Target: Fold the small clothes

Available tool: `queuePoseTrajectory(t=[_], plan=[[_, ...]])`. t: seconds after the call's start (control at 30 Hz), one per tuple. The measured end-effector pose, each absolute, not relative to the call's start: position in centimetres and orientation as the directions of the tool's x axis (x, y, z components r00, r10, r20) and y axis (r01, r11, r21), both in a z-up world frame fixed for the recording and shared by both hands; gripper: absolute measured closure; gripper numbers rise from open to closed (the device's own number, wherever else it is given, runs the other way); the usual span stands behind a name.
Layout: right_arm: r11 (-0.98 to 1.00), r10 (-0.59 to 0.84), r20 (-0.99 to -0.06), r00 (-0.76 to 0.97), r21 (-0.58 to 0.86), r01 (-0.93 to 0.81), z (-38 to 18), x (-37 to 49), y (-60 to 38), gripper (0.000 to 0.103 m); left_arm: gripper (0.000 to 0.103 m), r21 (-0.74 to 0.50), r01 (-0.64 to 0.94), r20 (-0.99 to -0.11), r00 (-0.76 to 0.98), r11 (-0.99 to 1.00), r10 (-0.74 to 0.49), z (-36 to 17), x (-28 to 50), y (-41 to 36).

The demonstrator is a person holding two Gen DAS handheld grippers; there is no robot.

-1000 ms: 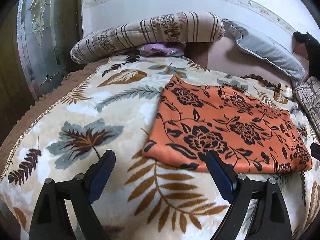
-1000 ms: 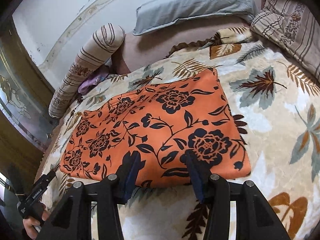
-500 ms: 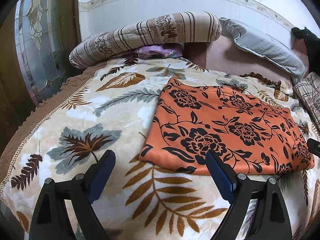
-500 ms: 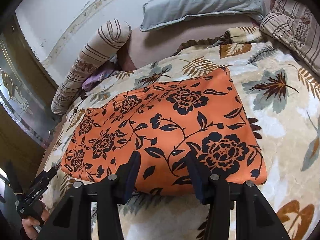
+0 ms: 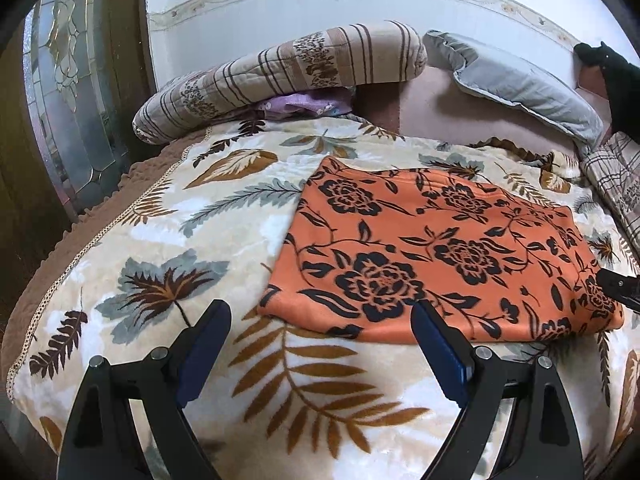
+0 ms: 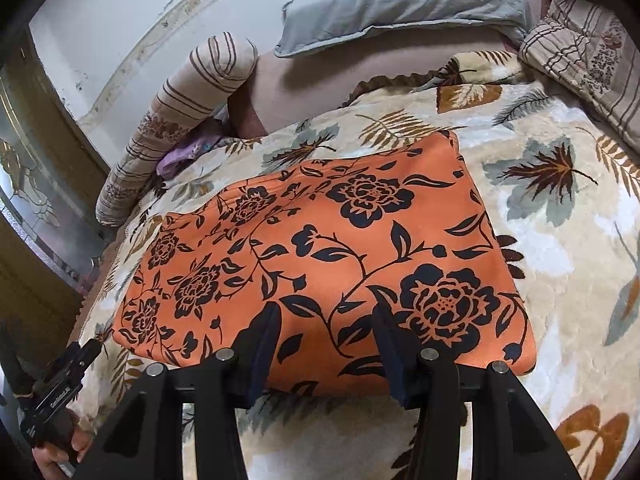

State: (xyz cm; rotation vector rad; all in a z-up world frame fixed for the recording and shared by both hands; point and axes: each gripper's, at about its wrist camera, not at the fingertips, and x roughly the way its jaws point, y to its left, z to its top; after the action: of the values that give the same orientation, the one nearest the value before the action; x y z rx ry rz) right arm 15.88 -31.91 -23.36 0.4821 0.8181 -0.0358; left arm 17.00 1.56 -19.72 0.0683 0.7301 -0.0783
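Observation:
An orange garment with black flowers (image 5: 436, 252) lies folded flat in a rectangle on the leaf-patterned blanket (image 5: 168, 248); it also shows in the right wrist view (image 6: 332, 256). My left gripper (image 5: 320, 316) is open and empty, hovering just short of the garment's near left corner. My right gripper (image 6: 326, 320) is open and empty, its fingers over the garment's near edge. The right gripper's tip shows in the left wrist view (image 5: 618, 290) at the garment's right end. The left gripper shows in the right wrist view (image 6: 60, 388), held in a hand.
A striped bolster (image 5: 280, 76) and a grey pillow (image 5: 516, 84) lie at the head of the bed. A purple cloth (image 5: 304, 104) is tucked under the bolster. A striped quilt (image 6: 588, 52) sits at the right. A glass-panelled door (image 5: 64, 100) stands to the left.
Both grippers have drawn slightly nearer to the garment's near edge. Both stay open. The garment has not moved.

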Motion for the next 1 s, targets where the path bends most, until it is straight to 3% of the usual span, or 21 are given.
queuePoseTrajectory(t=[0.2,0.3,0.47,0.57,0.7,0.83,1.0], plan=[[0.876,0.144,-0.7,0.699,0.419,0.24,-23.5,15.7,-32.8,0.052,0.011,-0.102,0.134,-0.702,0.693,0.986,-0.166,-18.9,15.9,-1.6],[0.871,0.135,-0.698,0.703,0.422,0.252,-23.5,15.6,-33.1,0.052,0.011,-0.075,0.204,-0.706,0.68,0.976,-0.196,-18.6,15.7,-3.1],[0.88,0.113,-0.695,0.71,0.402,0.254,-23.4,15.6,-33.1,0.052,0.011,-0.001,0.159,-0.709,0.696,0.987,-0.113,-18.5,18.9,-1.2],[0.887,0.107,-0.7,0.706,0.388,0.251,-23.5,16.1,-33.0,0.065,0.012,0.044,0.115,-0.708,0.704,0.992,-0.05,-19.3,21.6,0.5],[0.893,0.098,-0.726,0.68,0.365,0.261,-24.4,16.9,-32.8,0.065,0.012,0.086,0.073,-0.726,0.688,0.994,0.012,-22.0,23.8,2.1],[0.892,0.126,-0.813,0.568,0.343,0.294,-27.2,18.4,-32.9,0.065,0.009,0.069,0.107,-0.829,0.56,0.992,-0.003,-26.1,25.7,2.2],[0.886,0.123,-0.795,0.594,0.357,0.295,-26.7,18.2,-33.1,0.066,0.009,0.084,0.102,-0.81,0.586,0.991,0.008,-25.5,25.0,2.7]])
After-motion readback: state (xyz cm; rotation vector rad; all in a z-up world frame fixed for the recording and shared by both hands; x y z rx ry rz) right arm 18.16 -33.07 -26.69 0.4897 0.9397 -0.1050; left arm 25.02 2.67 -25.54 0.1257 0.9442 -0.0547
